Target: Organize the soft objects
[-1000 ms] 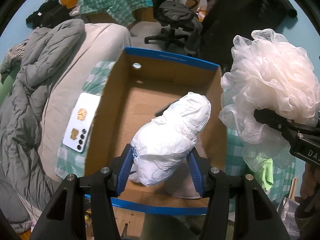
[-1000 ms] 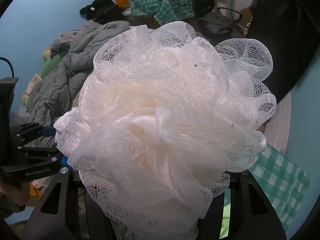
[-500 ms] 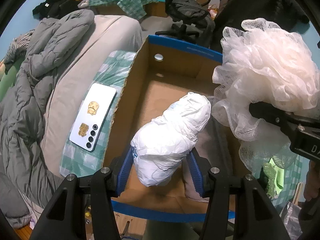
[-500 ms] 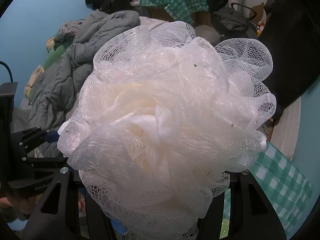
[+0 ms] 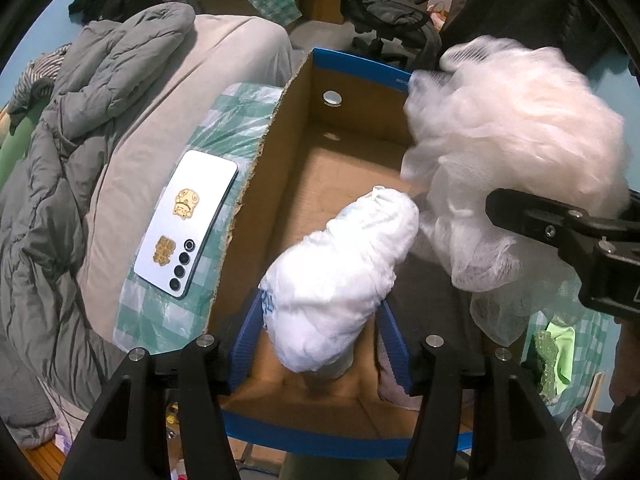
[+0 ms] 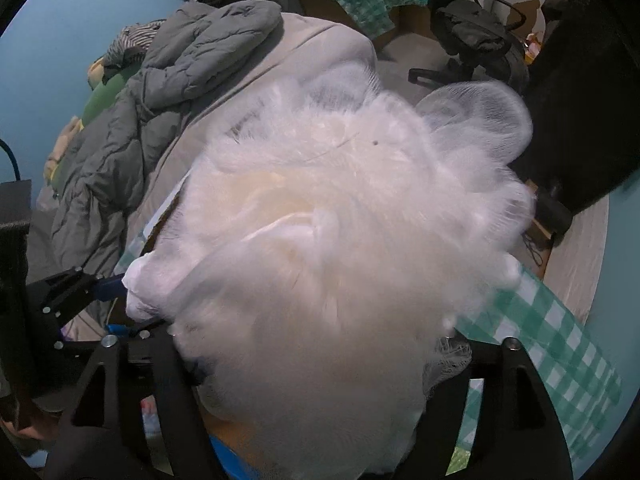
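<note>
The left gripper [image 5: 320, 332] is clamping a white wadded bundle [image 5: 340, 280] over the open cardboard box [image 5: 280, 152], while the right gripper [image 6: 320, 412] is gripping a mesh bath pouf [image 6: 352, 248] (blurred) above the box's right wall

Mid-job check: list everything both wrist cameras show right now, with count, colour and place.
cardboard box: 1, brown with blue rim, centre, open
white bundle: 1, white, over the box, in the left gripper
mesh pouf: 1, cream, at the box's right side, in the right gripper
phone: 1, white, face down left of the box
checked cloth: 1, green-white, under the phone
jacket: 1, grey, far left
office chair: 1, black, behind the box
left gripper: 1, black, blue pads
right gripper: 1, black
</note>
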Available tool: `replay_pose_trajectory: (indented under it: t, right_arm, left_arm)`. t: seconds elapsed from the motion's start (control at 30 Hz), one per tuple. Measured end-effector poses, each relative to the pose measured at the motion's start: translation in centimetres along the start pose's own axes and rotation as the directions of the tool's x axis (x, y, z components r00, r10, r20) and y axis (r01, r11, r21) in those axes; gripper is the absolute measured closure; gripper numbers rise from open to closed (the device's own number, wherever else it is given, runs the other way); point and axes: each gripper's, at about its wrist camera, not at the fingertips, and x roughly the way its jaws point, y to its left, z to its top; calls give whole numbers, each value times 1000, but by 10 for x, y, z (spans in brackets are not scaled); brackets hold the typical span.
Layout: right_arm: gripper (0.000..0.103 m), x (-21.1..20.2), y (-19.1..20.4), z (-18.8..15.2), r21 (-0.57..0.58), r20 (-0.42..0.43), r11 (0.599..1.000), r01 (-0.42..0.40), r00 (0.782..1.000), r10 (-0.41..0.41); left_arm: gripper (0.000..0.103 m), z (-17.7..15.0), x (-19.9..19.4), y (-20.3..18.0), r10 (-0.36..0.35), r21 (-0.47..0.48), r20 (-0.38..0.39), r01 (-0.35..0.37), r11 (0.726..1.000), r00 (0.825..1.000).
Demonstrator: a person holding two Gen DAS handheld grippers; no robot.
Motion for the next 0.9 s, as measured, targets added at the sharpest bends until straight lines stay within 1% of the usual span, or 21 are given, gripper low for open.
replay_pose_trajectory:
  t: [0.07,0.17,0.3,0.47,0.63,0.83,0.9]
  right_arm:
    - [20,-1,2,0,-6,1,1000,9,1000,-9]
    - [20,-6,5,1,-16,17,1000,26,1000,-26]
    - [20,-15,5,0,-12,41,1000,12,999,-12]
    - [20,-26,5,1,-1,62,1000,-2,998,2]
    - [20,-35,4,-2,4,71,1000,-2,998,1]
    - [20,-48,1,-14,13,82,1000,12,997,-13]
    - [20,-53,-2,-19,20,86,1000,18,996,-20]
  left_arm:
    - [45,0,0,1,2,2,0,-2,1000,1000]
    - [45,-1,-3,1,9,4,1,-9,1000,1000]
    - [45,-2,-9,2,10,-4,12,-10,1000,1000]
    - [44,-5,-20,1,-5,-22,29,6,1000,1000]
    - [44,-9,-29,-7,1,-2,46,0,1000,999]
    - [44,-18,-41,-18,-6,18,57,5,1000,998]
    - [42,-21,-45,-22,-6,30,62,4,1000,998]
